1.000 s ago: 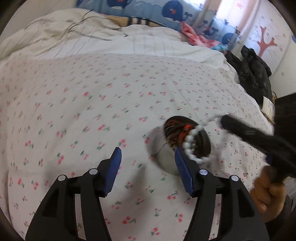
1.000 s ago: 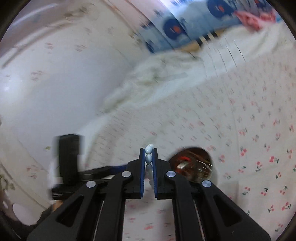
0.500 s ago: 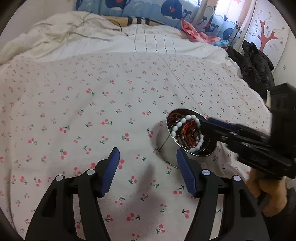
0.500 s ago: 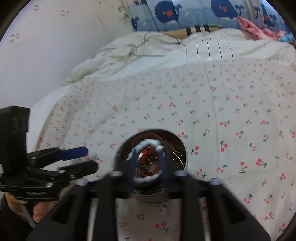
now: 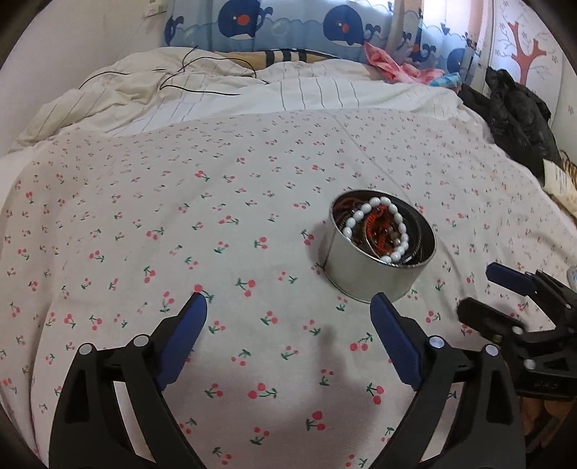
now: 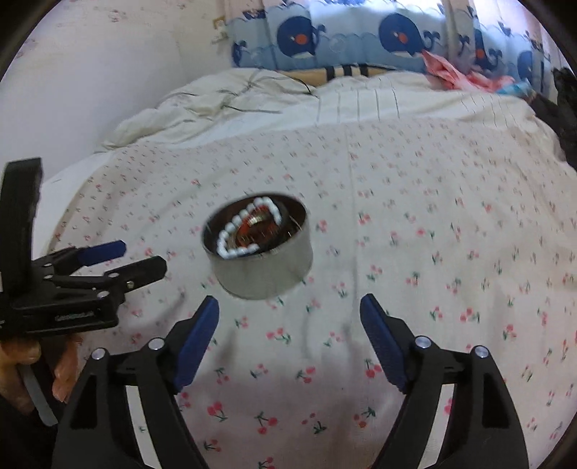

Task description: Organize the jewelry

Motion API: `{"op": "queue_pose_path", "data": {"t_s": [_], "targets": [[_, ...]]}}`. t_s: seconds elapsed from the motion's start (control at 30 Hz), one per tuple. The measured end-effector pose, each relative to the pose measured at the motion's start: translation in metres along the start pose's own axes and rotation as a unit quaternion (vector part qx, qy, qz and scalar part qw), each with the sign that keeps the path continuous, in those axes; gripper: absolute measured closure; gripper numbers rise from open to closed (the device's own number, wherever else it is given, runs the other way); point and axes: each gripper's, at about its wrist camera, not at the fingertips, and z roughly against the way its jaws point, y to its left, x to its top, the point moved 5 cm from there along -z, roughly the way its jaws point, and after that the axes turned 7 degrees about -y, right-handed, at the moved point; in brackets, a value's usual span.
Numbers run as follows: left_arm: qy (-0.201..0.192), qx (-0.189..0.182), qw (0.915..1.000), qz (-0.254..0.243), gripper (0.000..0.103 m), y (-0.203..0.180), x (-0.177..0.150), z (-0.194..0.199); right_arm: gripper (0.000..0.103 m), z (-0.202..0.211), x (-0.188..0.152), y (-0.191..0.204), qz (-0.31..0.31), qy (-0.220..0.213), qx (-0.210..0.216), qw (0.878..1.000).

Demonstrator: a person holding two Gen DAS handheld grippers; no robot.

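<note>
A round metal tin (image 5: 364, 277) stands on the cherry-print bedsheet (image 5: 180, 216). Inside it, a white bead bracelet (image 5: 360, 215) lies on top of red and dark jewelry. My left gripper (image 5: 288, 306) hovers just short of the tin, its jaws opening with nothing between them. In the left wrist view my right gripper (image 5: 481, 290) sits to the right of the tin, clear of it. The right wrist view shows the tin (image 6: 259, 277) and bracelet (image 6: 230, 234) ahead of my right gripper (image 6: 288, 306), whose jaws are opening and empty. My left gripper (image 6: 140, 257) is at the tin's left.
A crumpled white quilt (image 5: 162, 90) with a black cable (image 5: 202, 77) lies at the head of the bed. Whale-print cushions (image 5: 288, 25) line the wall. A black jacket (image 5: 515, 115) and pink cloth (image 5: 389, 65) sit at the far right.
The right gripper carried the white bead bracelet over the tin, let it go inside, opened wide and drew back. The left gripper opened wider and backed off a little.
</note>
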Motion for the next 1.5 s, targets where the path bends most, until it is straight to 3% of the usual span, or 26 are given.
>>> {"op": "queue_pose_path", "data": {"t_s": [0.17, 0.27, 0.37, 0.83, 1.5], "targets": [[0.028, 0.0, 0.9996, 0.004, 0.01, -0.007, -0.015, -0.017, 0.016, -0.027, -0.016, -0.014, -0.015, 0.049, -0.033, 0.998], [0.074, 0.005, 0.9972, 0.004, 0.009, -0.009, -0.032, -0.038, 0.007, -0.035, -0.019, -0.014, -0.007, 0.069, -0.036, 0.997], [0.073, 0.015, 0.9972, 0.0, 0.008, -0.009, -0.034, -0.04, 0.007, -0.039, -0.022, -0.009, 0.018, 0.078, -0.056, 0.995], [0.073, 0.005, 0.9973, 0.009, 0.007, -0.006, -0.035, -0.044, 0.007, -0.038, -0.027, -0.014, 0.028, 0.09, -0.105, 0.99], [0.075, 0.006, 0.9971, 0.007, 0.007, -0.007, -0.036, -0.044, 0.007, -0.038, -0.026, -0.014, 0.027, 0.088, -0.104, 0.99]]}}
